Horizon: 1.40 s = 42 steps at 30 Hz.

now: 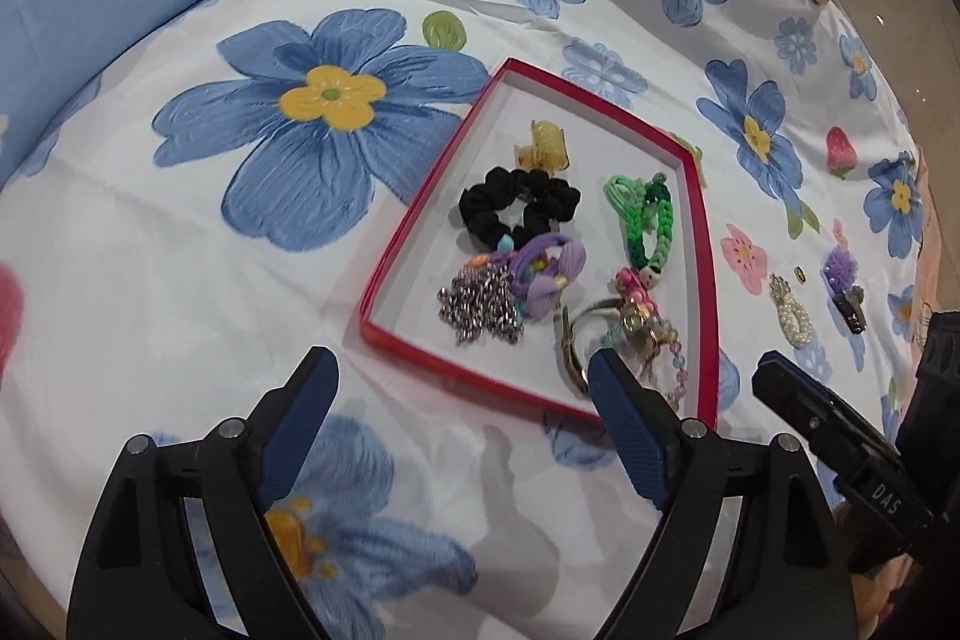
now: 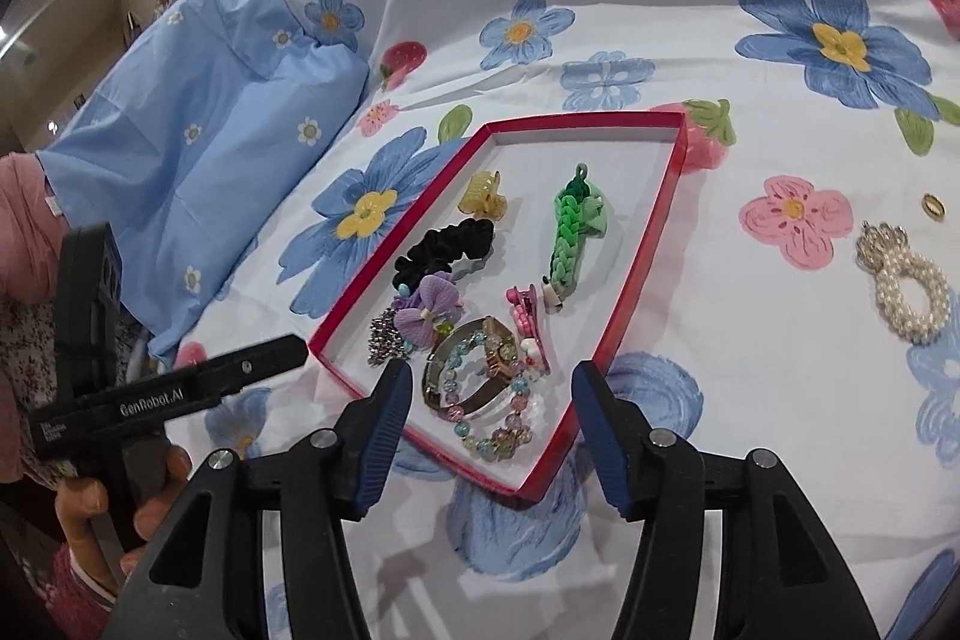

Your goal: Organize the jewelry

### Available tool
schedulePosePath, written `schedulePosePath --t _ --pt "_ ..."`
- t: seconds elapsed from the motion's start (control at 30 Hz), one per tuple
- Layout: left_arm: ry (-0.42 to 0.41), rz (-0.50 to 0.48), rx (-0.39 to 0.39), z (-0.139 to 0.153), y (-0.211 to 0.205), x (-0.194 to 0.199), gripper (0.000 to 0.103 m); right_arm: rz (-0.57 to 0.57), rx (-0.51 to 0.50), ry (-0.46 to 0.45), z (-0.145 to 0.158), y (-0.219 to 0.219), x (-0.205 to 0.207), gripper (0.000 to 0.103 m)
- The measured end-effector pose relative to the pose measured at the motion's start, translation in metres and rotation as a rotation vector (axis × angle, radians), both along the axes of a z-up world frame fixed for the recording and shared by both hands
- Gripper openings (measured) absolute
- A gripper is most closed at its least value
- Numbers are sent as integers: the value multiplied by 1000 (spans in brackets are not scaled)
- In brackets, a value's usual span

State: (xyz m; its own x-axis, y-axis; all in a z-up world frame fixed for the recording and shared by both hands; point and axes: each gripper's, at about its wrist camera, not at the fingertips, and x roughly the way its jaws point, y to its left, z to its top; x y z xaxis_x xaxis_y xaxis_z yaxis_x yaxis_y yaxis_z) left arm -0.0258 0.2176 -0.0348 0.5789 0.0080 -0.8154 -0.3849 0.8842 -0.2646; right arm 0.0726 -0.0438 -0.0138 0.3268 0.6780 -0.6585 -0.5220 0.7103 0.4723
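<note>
- Left gripper (image 1: 459, 388): jaws spread wide, nothing between the pads; it hangs over the bedsheet just short of the red tray's near rim.
- Right gripper (image 2: 491, 399): jaws apart at a moderate gap, empty; it hovers above the near corner of the red tray (image 2: 651, 244), over the watch (image 2: 474, 370) and beaded bracelet (image 2: 489, 418) without touching either.
- Inside the tray, from the near corner outward: watch and beaded bracelet overlapping; a pink clip (image 2: 528, 322) just beside them; a purple flower hair tie (image 2: 426, 313) resting against a silver chain cluster (image 2: 387, 340); a black scrunchie (image 2: 444, 247); a green braided band (image 2: 570, 232); a yellow claw clip (image 2: 483, 199) farthest in.
- Outside the tray, on the sheet to its right: a pearl brooch (image 2: 906, 292), a small gold ring (image 2: 933, 207) beyond it, and, in the left wrist view, a purple clip (image 1: 843, 283) farther out still.
- Step in hand, as judged: a placement in the tray looks complete, both tools free.
- Next move, as judged: the right gripper is the nearer one for the pearl brooch; it lies flat on soft cloth, so a low, steep approach and a pinch across its narrow part would be needed, without catching the sheet.
</note>
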Motion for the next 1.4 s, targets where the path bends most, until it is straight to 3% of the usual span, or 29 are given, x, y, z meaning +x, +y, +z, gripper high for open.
schedulePosePath --t 0.27,0.4,0.67,0.77,0.97,1.07,1.23,1.4 --pt "7 26 -2 2 -5 -17 90 -35 48 16 -1 -11 -8 66" --pt "-9 47 54 6 -10 -24 90 -42 46 9 -4 -16 -11 67" --pt "-98 44 188 30 -30 -36 90 -74 4 -132 21 -23 -25 75" --pt "-134 35 244 43 -39 -41 91 -87 -4 -209 40 -27 -33 81" --pt "-175 64 376 57 -57 -55 103 -110 -19 -347 71 -34 -52 100" --pt "-175 93 466 48 -65 -59 103 -133 -44 -397 63 -36 -60 102" --pt "-142 40 432 27 -69 -56 103 -142 -80 -309 25 -32 -56 102" --pt "-121 31 398 17 -69 -56 103 -127 -88 -263 7 -30 -57 102"
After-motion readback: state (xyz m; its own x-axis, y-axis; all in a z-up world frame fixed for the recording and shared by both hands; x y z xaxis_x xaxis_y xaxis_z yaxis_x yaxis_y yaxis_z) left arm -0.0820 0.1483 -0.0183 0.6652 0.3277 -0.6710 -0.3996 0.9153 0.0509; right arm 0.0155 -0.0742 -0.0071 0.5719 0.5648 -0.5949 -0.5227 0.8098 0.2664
